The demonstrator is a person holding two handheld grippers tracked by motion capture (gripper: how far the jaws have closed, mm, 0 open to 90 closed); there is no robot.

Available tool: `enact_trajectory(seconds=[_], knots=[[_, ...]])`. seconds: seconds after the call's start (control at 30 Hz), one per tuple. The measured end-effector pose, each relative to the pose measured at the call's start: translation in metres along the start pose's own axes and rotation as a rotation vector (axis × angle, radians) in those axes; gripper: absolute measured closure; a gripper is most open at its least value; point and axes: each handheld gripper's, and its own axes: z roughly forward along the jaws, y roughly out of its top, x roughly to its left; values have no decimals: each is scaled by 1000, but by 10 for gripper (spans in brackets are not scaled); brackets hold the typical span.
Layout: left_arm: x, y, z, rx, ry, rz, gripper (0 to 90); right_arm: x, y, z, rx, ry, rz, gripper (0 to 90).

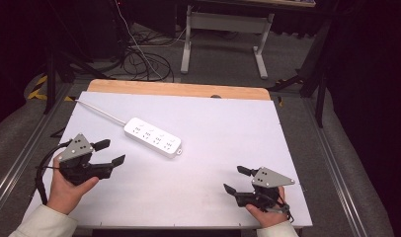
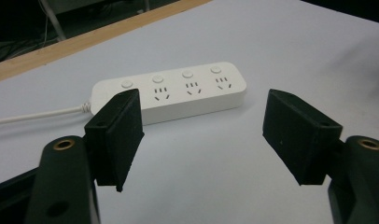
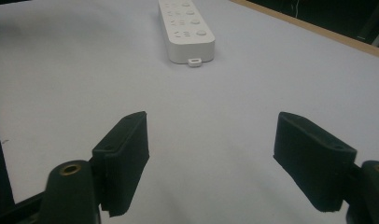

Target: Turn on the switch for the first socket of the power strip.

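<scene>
At the lower left of the high view, the left tongs (image 1: 113, 152) are being held wide apart with nothing between the jaws, pointed right and slightly up the frame. Just beyond them, left of centre, the white oblong plastic power strip (image 1: 153, 137) is lying flat on the white tabletop (image 1: 223, 133), its long axis slanting from upper left to lower right. A thin white cable (image 1: 100, 112) is being trailed from its upper-left end toward the tabletop's far-left corner. In the left gripper view the strip (image 2: 171, 91) is seen broadside, near the jaws. At the lower right, the right tongs (image 1: 234, 178) are likewise being held wide and empty, well apart from the strip. The left hand is judged the nearer; nothing is standing in the way.
</scene>
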Motion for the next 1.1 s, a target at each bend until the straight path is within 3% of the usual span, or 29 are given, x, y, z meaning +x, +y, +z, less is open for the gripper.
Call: enact_trajectory(seconds=[0.13, 0.33, 0.5, 0.63, 0.9, 1.1], knots=[[2, 12, 5, 32, 4, 17, 308, 1, -1, -1, 3, -2, 10, 271], [8, 28, 13, 37, 14, 33, 320, 2, -4, -4, 4, -10, 16, 271], [10, 36, 22, 54, -7, 44, 396, 3, -5, -6, 7, -18, 18, 270], [10, 43, 29, 57, 2, 60, 437, 3, -5, -6, 8, -19, 15, 271], [18, 55, 43, 51, 1, 32, 521, 2, -6, -6, 7, -16, 12, 271], [26, 58, 53, 47, -44, -31, 786, 2, -6, -5, 9, -14, 8, 270]])
